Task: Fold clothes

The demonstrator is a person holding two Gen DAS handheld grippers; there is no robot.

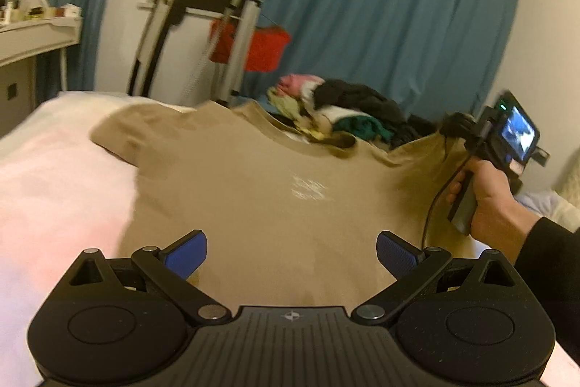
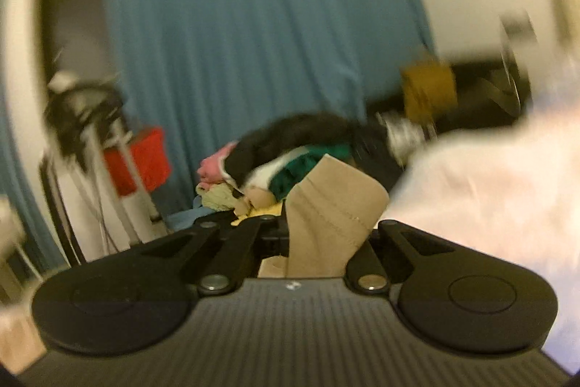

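Note:
A tan T-shirt (image 1: 253, 176) lies spread on the pale pink bed (image 1: 54, 187), collar at the far side, a small white print on its chest. My left gripper (image 1: 291, 254) is open and empty above the shirt's near hem, blue pads wide apart. My right gripper (image 1: 453, 129) shows at the right of the left wrist view, held by a hand, at the shirt's right shoulder. In the right wrist view it (image 2: 319, 234) is shut on a fold of the tan fabric (image 2: 333, 205), which stands up between the jaws.
A pile of mixed clothes (image 1: 340, 111) in pink, yellow, green and black sits past the shirt's collar. Behind stand a metal stand (image 1: 239, 35) with a red basket (image 1: 261, 49) and blue curtains (image 1: 380, 6). A white desk (image 1: 32, 38) is at far left.

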